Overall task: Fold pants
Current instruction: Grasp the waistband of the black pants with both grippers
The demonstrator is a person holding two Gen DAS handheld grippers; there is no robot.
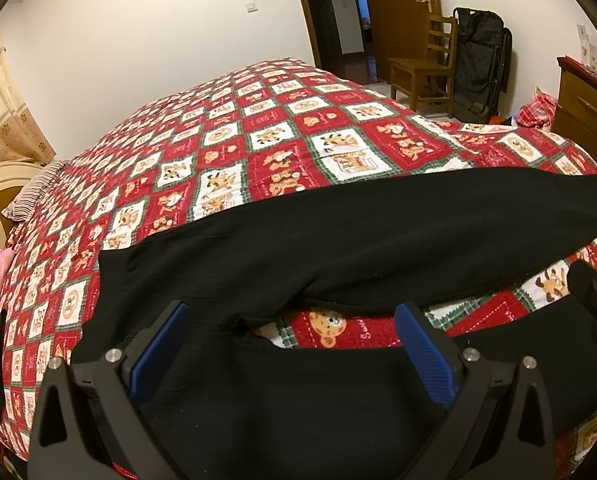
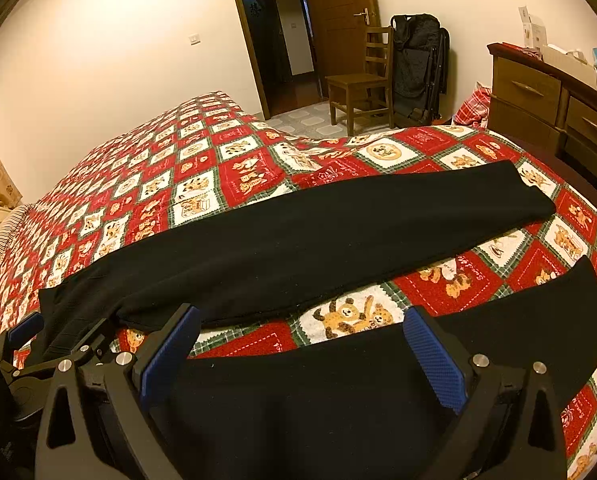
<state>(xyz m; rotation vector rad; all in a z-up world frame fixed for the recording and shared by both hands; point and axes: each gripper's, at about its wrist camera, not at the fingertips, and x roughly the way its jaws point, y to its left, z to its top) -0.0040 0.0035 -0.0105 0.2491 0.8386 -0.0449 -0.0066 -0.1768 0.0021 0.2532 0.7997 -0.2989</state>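
Both grippers hover with jaws wide apart, the left gripper [image 1: 294, 344] and the right gripper [image 2: 302, 350] each above the near leg. Black pants [image 2: 298, 236] lie spread on the quilt [image 2: 202, 168], legs apart.

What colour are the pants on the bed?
Plain black pants, legs spread on the red patchwork bedspread; right wrist view shows them best.

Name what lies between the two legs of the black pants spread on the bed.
Only bare quilt: a red-and-white teddy-bear patchwork strip separates the far leg from the near leg. The right wrist view shows it best; nothing else rests there.
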